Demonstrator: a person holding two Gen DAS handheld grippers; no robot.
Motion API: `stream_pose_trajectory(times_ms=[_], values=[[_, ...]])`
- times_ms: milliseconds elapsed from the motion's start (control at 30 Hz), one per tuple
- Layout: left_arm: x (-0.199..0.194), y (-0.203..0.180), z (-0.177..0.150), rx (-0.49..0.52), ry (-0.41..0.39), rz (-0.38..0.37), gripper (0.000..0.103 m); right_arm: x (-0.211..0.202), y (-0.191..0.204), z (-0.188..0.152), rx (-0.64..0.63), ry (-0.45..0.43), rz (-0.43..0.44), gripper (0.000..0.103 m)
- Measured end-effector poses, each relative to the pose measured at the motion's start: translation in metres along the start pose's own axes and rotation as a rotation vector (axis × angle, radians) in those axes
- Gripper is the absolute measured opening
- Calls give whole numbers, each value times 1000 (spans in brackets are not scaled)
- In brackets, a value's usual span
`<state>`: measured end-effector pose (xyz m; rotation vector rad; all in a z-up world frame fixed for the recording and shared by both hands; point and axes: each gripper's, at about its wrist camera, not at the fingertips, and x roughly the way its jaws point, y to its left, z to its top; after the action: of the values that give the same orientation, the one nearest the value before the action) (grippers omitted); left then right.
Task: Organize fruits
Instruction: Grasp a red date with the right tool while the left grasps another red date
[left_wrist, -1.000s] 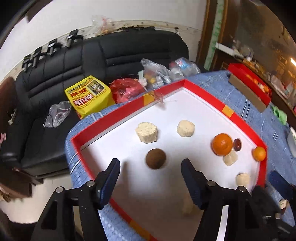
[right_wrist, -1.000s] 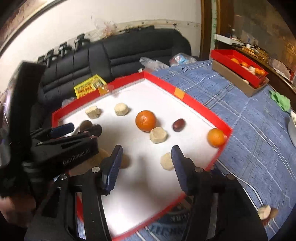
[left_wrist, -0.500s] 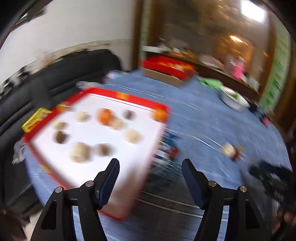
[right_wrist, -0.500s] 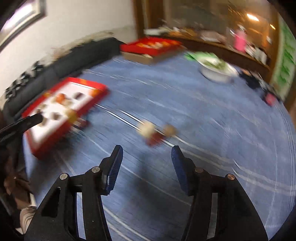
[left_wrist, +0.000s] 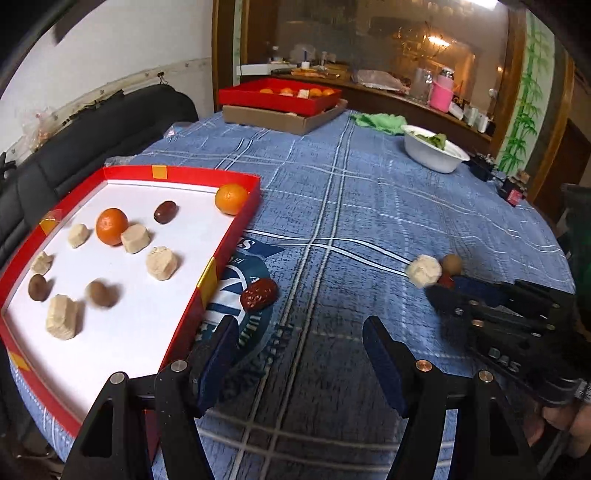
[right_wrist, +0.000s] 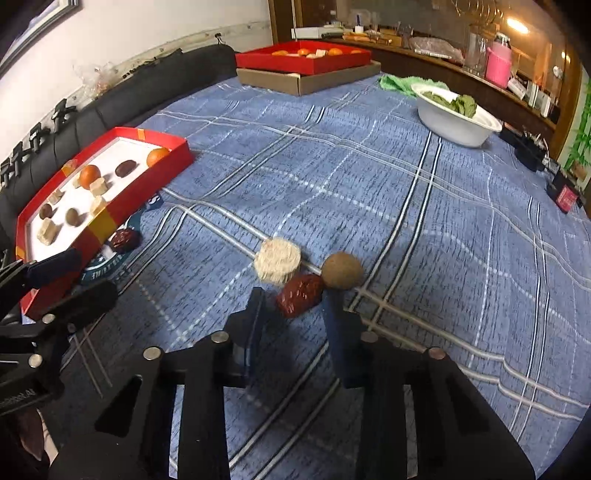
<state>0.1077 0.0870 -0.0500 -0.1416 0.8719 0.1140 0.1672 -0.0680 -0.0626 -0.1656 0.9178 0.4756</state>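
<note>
**Right gripper closes in on a loose date as both hands leave the tray**

A second ago both grippers hung over the red tray (left_wrist: 236, 225); now they are over open blue cloth. The right gripper (right_wrist: 295, 306) has its jaws closing around a red date (right_wrist: 300, 293), which lies mid-tabletop touching a beige cake (right_wrist: 277, 264) and a brown ball (right_wrist: 341, 270), so a pickup looks next. The left gripper (left_wrist: 299, 354) is released and empty, near a second date (left_wrist: 259, 294) beside the tray's edge. "DAS" shows on the right gripper's body; the cloth's printed emblem is unreadable.

The red date (left_wrist: 446, 281) is mostly hidden behind the right gripper (left_wrist: 448, 291); the brown fruit (left_wrist: 100, 294) is blurred.
</note>
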Motion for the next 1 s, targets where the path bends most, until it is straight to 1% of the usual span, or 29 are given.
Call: stream_pose_trajectory(times_ms=[33,67,100,167,200,233,300,333,367,433,533,600,800,867,1000], values=[[4,2,1,-11,7,-1,67,0,-1,0,3,-1,6,28],[9,4,5,-32,13,1,66,1,-2,1,8,-4,13,24],[12,6,7,-44,13,3,65,1,-3,1,10,-8,15,24],[18,9,10,-63,17,3,58,1,-4,0,9,-15,22,24],[22,9,12,-64,22,28,55,1,-4,0,11,-16,26,24],[24,10,13,-69,23,33,51,1,-5,0,14,-17,30,24],[26,17,17,-102,19,25,46,1,-7,0,21,-19,43,24],[27,19,18,-107,22,35,38,1,-8,0,22,-19,48,24],[28,21,18,-104,27,51,34,1,-8,0,24,-19,52,24],[31,18,19,-78,40,66,32,2,-9,0,27,-20,56,24],[33,17,19,-49,53,83,26,2,-10,0,29,-20,60,24],[33,16,18,-34,55,86,26,1,-10,0,31,-20,62,24],[30,15,17,-33,49,81,25,1,-10,-1,31,-21,62,24],[25,12,14,-33,48,49,25,0,-10,-1,35,-20,62,24],[15,5,6,-20,34,9,25,-8,-10,-4,38,-22,57,23]])
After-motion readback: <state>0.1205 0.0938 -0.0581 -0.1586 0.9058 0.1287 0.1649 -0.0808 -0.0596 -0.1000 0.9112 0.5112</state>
